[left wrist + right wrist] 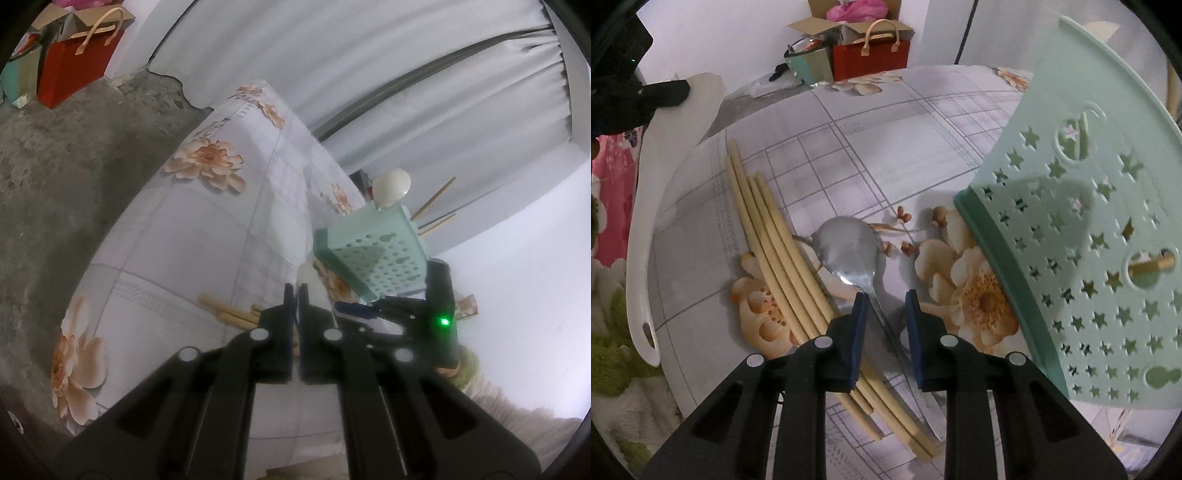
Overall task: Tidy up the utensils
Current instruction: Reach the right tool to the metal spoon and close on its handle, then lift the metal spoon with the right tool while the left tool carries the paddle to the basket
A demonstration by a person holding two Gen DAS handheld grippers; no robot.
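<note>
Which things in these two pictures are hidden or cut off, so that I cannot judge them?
- Right wrist view: the metal spoon handle end, covered by the right gripper.
- Right wrist view: the green holder contents, behind its perforated wall.
- Left wrist view: the chopsticks, mostly behind the left gripper.

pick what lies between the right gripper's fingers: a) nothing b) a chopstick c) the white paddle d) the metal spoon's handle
d: in the right wrist view the metal spoon runs its handle down between the two blue pads of the right gripper, while the chopsticks lie just to its left.
</note>
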